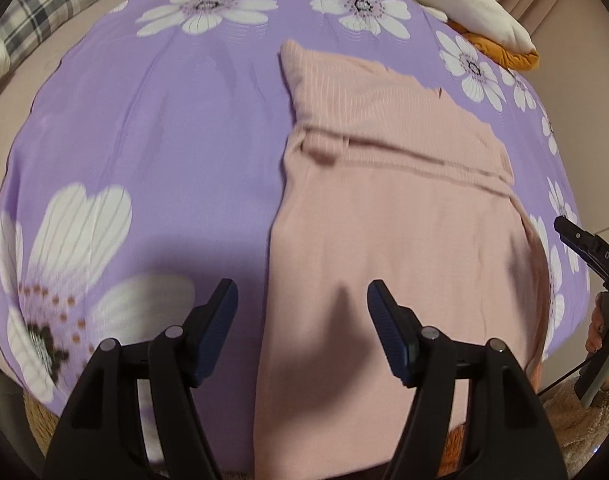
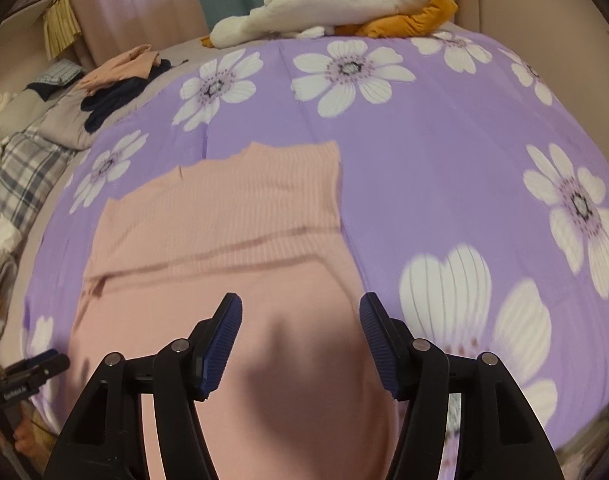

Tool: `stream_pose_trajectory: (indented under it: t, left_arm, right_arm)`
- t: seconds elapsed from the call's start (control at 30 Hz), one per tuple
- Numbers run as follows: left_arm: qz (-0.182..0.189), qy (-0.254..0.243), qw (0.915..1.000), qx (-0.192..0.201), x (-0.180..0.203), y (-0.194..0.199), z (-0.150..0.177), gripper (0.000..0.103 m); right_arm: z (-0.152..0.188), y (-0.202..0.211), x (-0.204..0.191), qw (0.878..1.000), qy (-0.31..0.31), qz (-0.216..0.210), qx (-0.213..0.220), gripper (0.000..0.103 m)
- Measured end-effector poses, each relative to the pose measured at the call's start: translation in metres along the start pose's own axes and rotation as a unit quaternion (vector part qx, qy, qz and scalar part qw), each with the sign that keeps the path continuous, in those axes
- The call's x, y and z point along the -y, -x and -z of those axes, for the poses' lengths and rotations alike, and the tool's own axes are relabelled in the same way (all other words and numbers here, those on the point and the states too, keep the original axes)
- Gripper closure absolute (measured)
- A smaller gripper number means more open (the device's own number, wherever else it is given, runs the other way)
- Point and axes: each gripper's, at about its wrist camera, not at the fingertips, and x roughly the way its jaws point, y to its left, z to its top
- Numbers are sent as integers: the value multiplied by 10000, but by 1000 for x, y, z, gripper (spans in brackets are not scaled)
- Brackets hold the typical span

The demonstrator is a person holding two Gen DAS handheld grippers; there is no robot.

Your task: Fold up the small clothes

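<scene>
A: What carries everything here?

B: A bed under a purple bedspread (image 2: 424, 160) printed with large white flowers. The pink garment (image 1: 384, 200) lies flat on it, folded into a long strip, its ribbed part turned toward the far edge of the bed.

A: And the far edge itself?

B: A cream fleece item (image 2: 336, 4) is heaped there over an orange cloth (image 2: 416, 20), close to the far corner. Behind them hang pale pink curtains (image 2: 124, 4) with a strip of teal between them.

A: Anything along the side?

B: In the right wrist view, the left side of the bed holds a plaid pillow (image 2: 20, 172), and farther back a small pile of dark and peach clothes (image 2: 116, 80) on a grey quilt.

A: The grippers?

B: The left gripper (image 1: 302, 300) hangs over the near end of the garment, its jaws spread wide with nothing between them. The right gripper (image 2: 300, 312) hovers over the same near end, its jaws also apart and empty; neither pad touches the fabric.
</scene>
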Motion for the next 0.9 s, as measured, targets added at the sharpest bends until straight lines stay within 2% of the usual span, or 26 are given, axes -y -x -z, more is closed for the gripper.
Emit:
stream_pose_trajectory:
  t: [0.17,0.3,0.43,0.63,0.77,0.83,0.87,0.9]
  left_arm:
    - [75,35,9997,-246,-5,-5,24,36]
    - [136,34,9997,-221,-5,-2,35,36]
    - [248,139,9992,-279,-6,-1,45,37]
    - [457,-27,9980,-426,1,0,64,38]
    - [499,-118,9972,-536,1,1,70,49]
    - [517,-101,9972,-526,0,0,73,59]
    - [479,-120,9975,-511,0,1,74,62]
    - [428,-152,9977,-498,1,1,75,70]
  right_arm:
    - [32,14,10,9998,-59,9,-177,42]
    - [56,22,21,9991,-230,52,-344,42]
    - [80,25,29,9976,-346,54,-597,42]
    - [110,26,47,9924,-657,-41,-1038,42]
    - [120,26,51,9887,-739,-154,-1293,42]
    - [125,24,49,9879,-677,-244,-1374,43]
    - [127,22,47,9872,-647,-254,-1437,45]
    - [129,18,46,9860,-634,-248,-1520,52]
